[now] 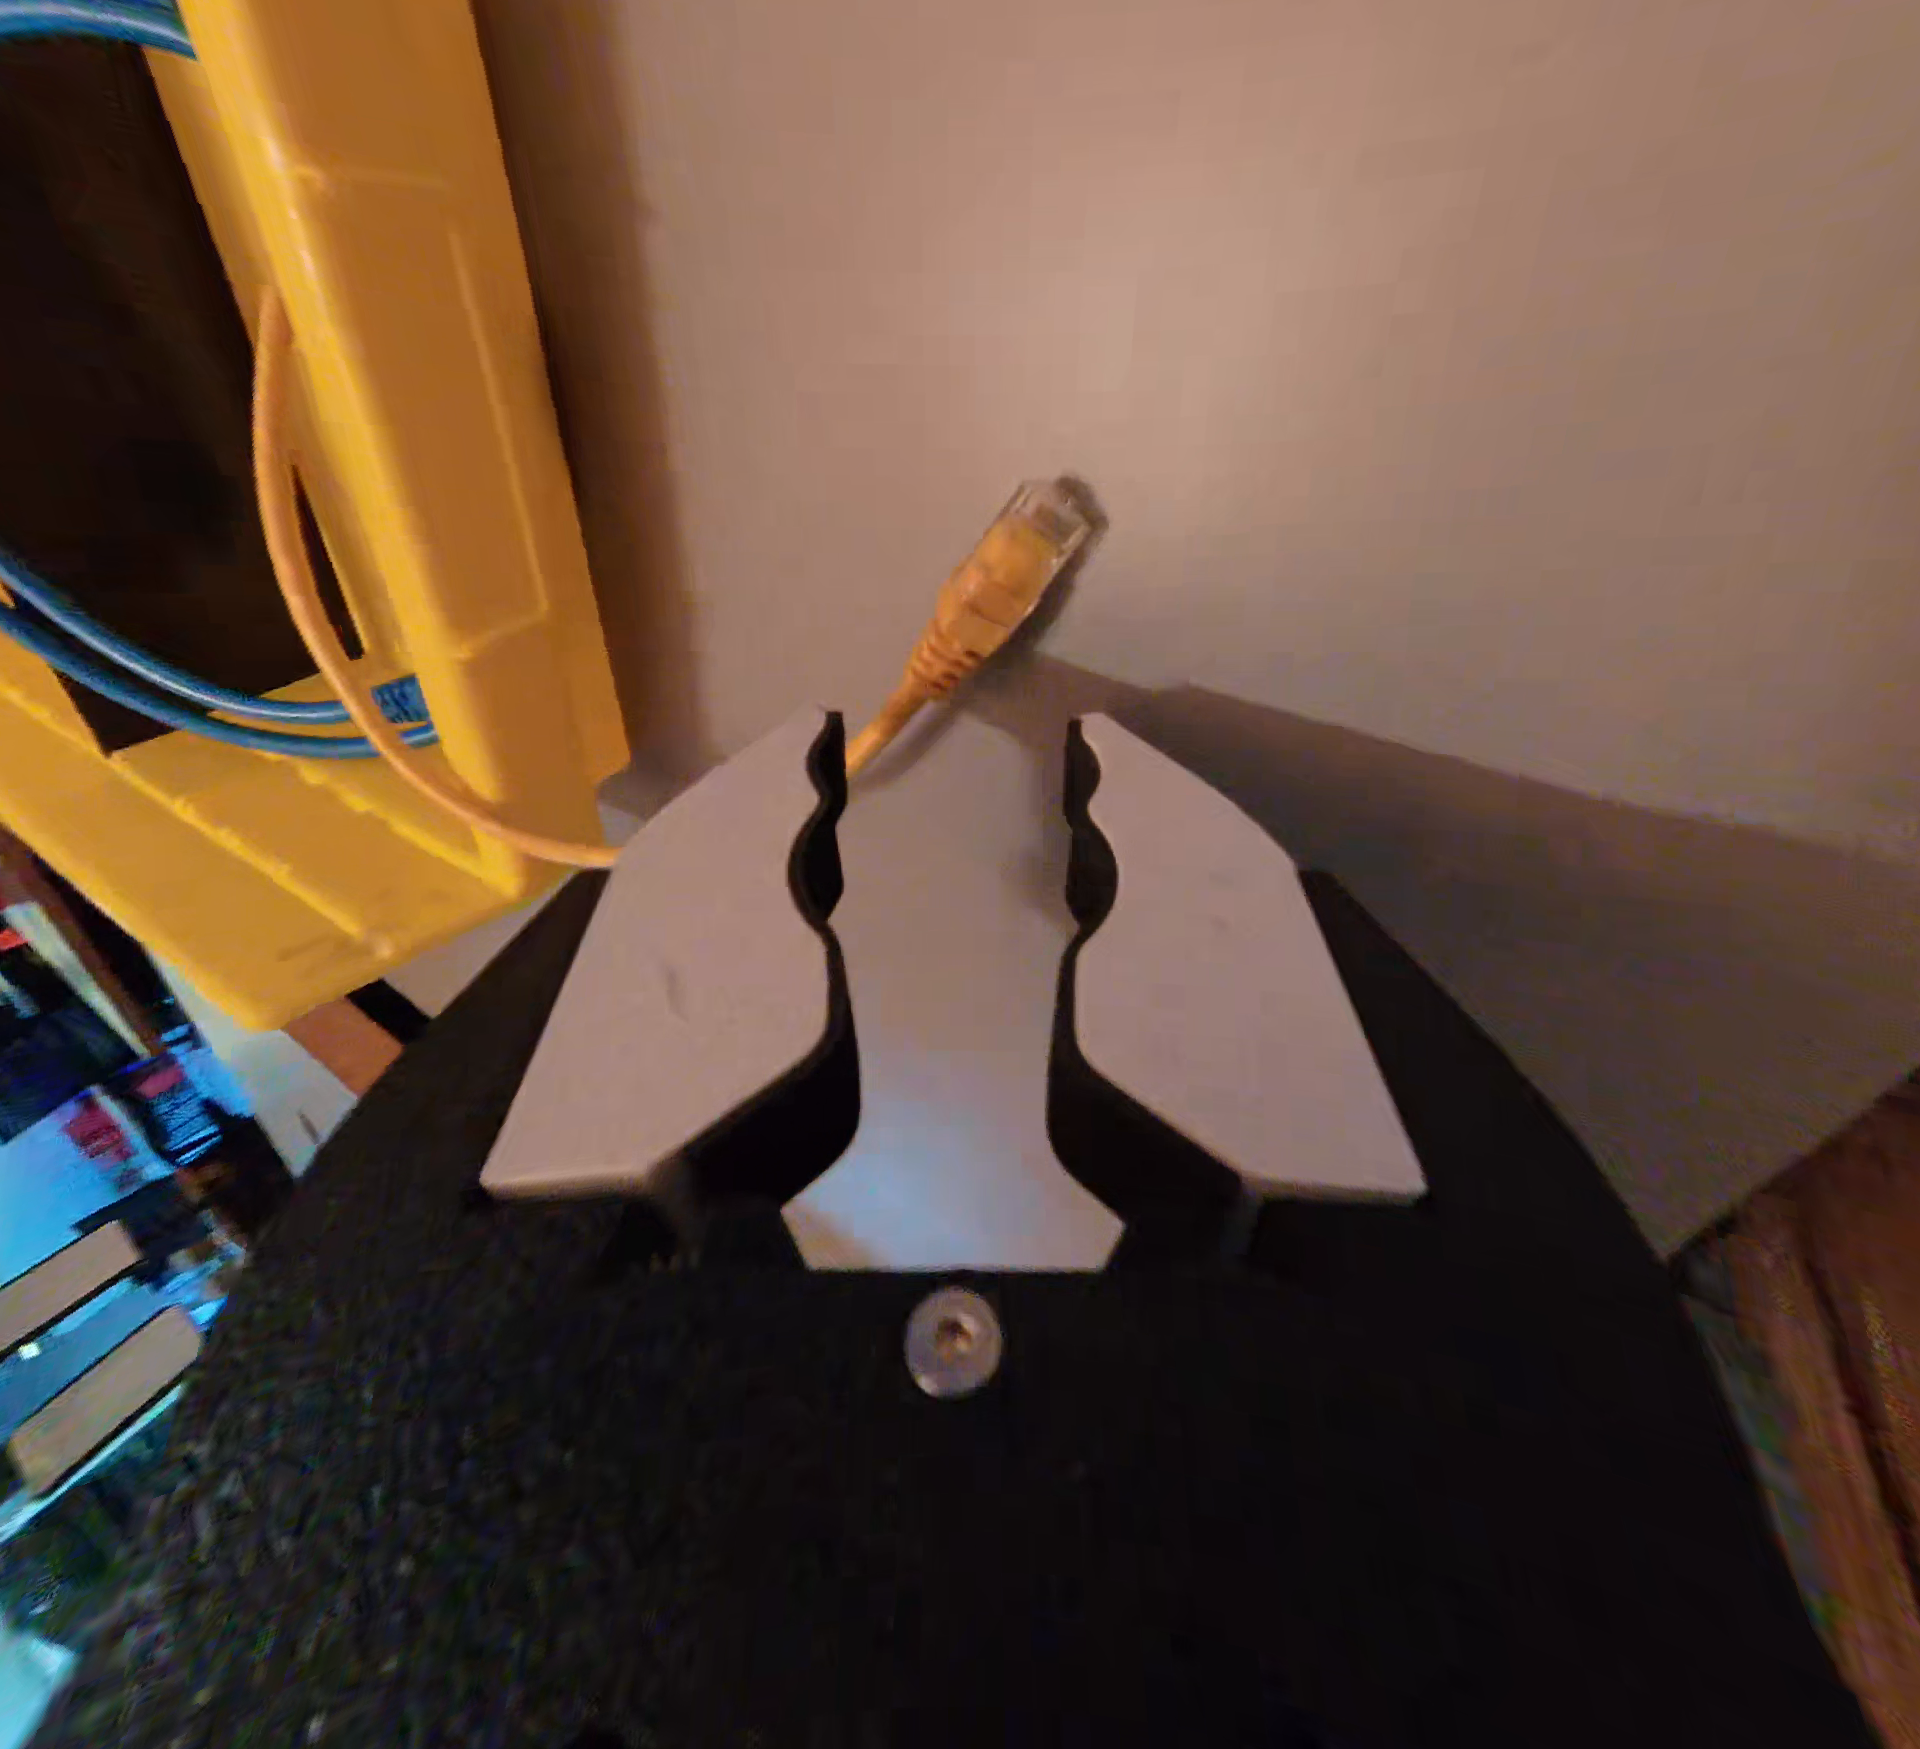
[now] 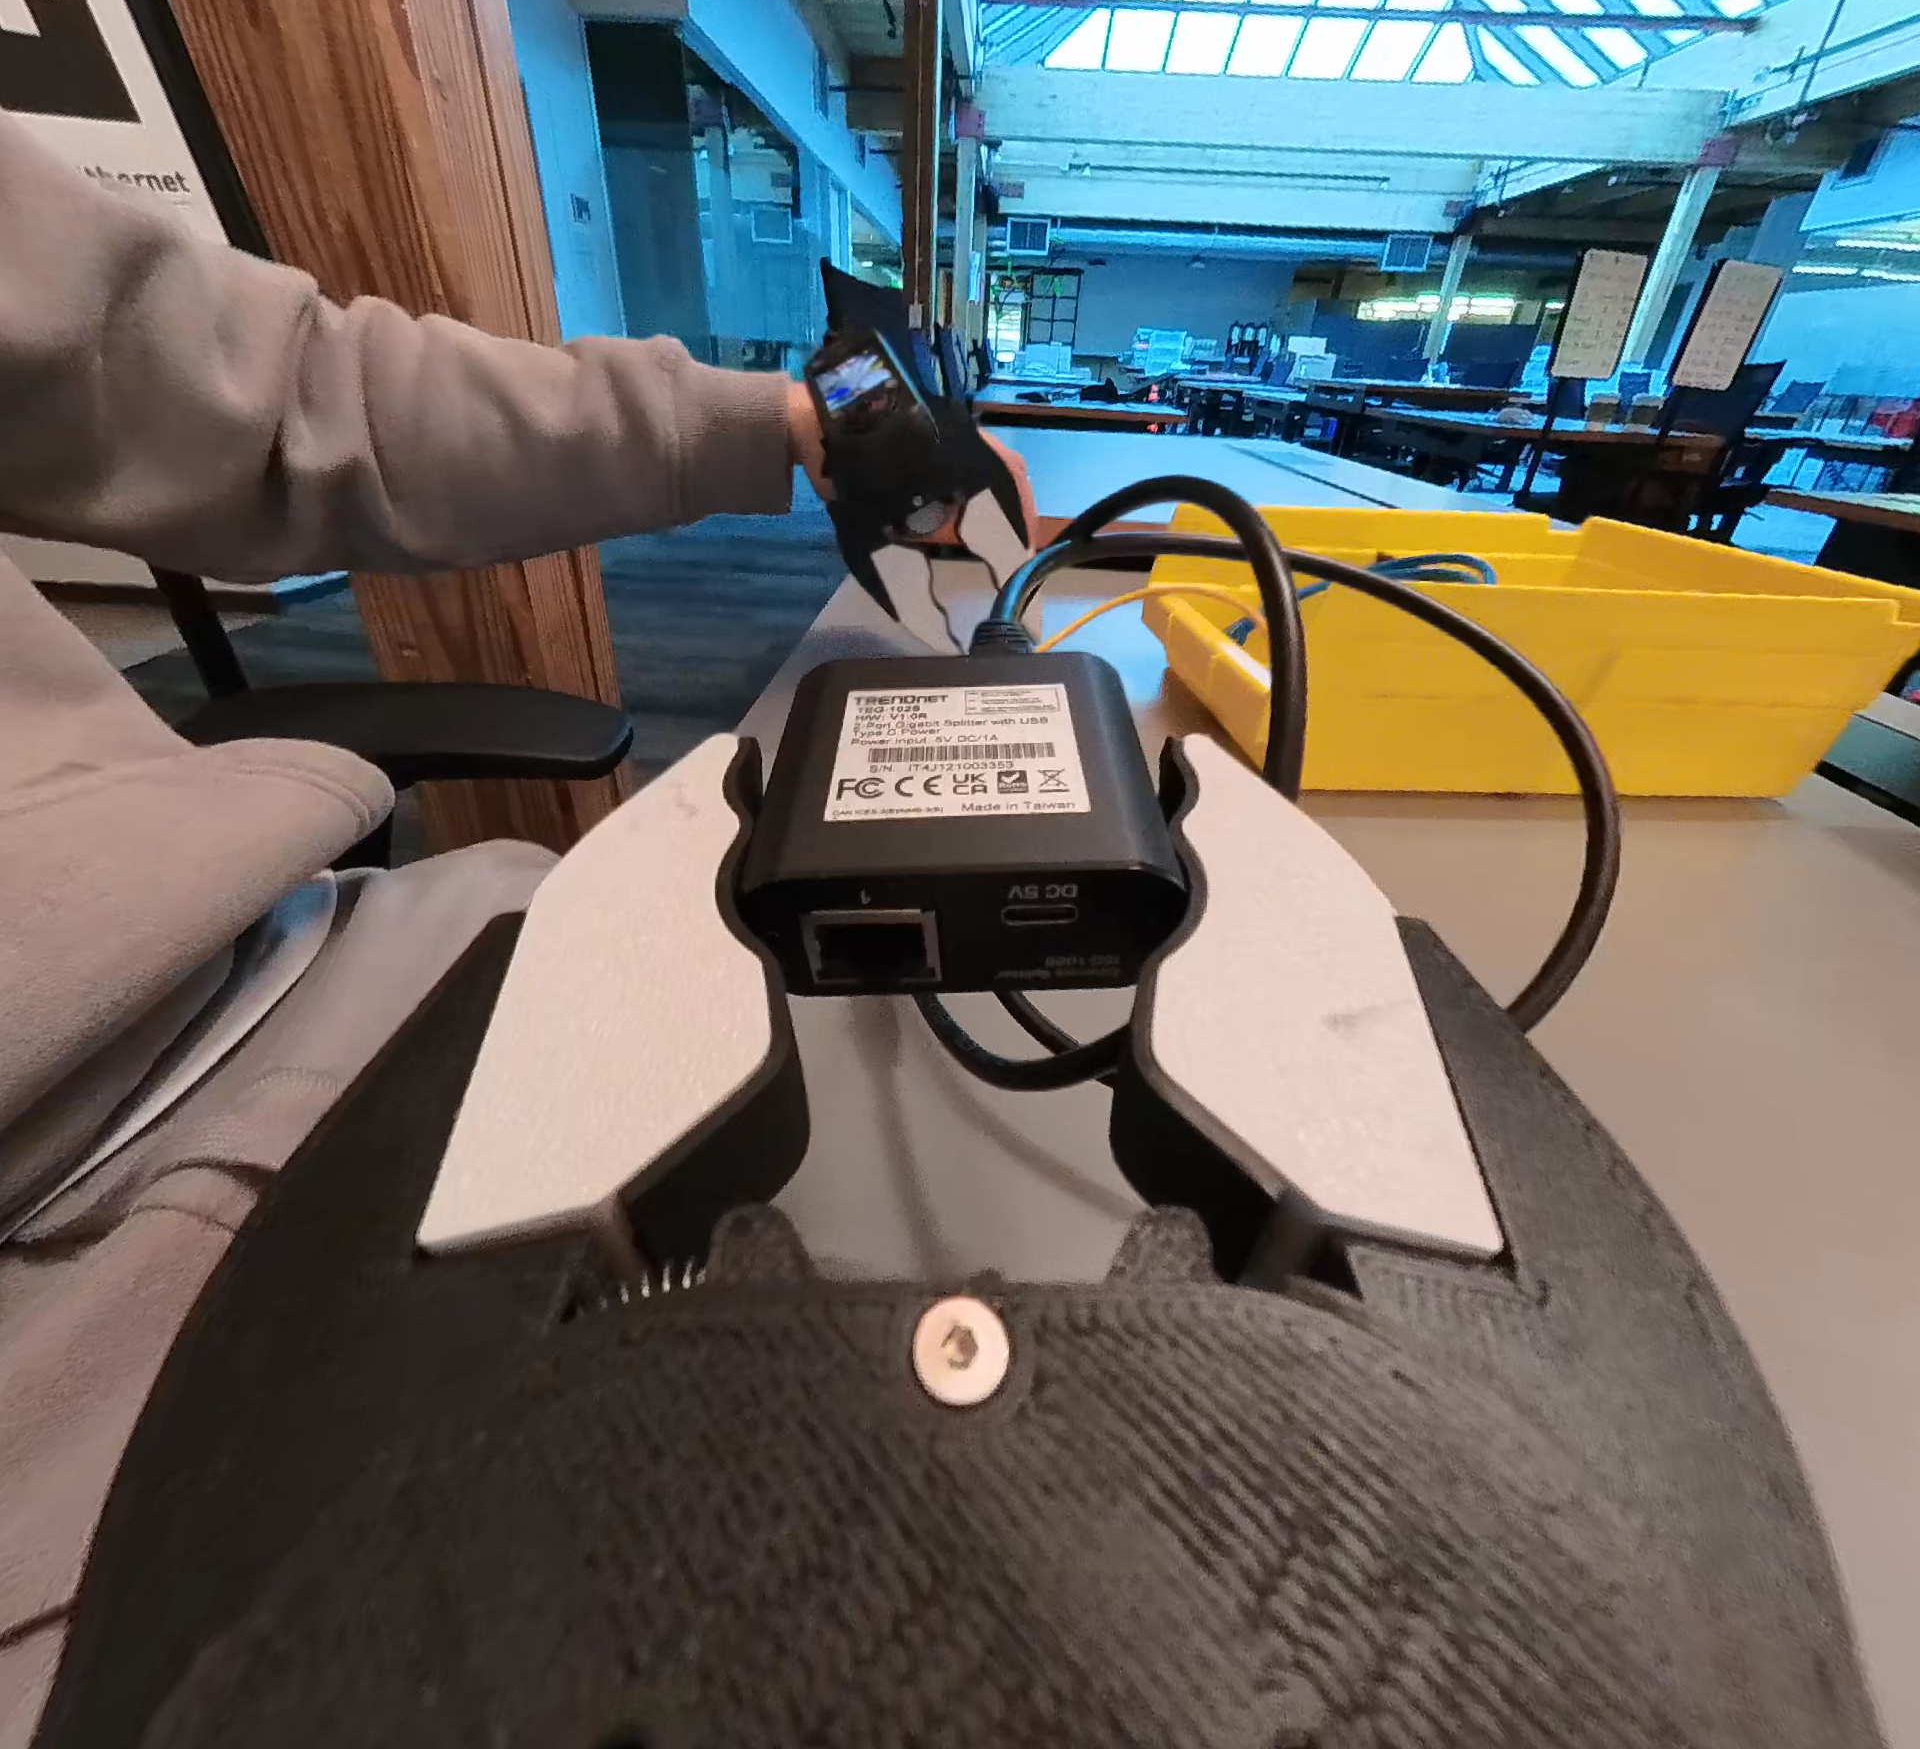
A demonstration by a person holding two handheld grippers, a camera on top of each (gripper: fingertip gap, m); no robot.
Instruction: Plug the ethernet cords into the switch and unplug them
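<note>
Black switch [image 2: 961,832] — clamped between right hand-held gripper [image 2: 961,769] fingers.

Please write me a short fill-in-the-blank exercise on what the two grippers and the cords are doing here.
1. The right gripper is shut on the black ____.
2. The left gripper is ____ and holds nothing.
3. The loose plug ahead of it ends a ____ cord.
4. Blue cords lie in the yellow ____.

Missing words: switch; open; yellow; bin

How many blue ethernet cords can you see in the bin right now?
2, at least. In the left wrist view one blue cord enters the yellow bin near its top, and another curves along its lower edge. Both may be bundles, and more may lie hidden inside.
</note>
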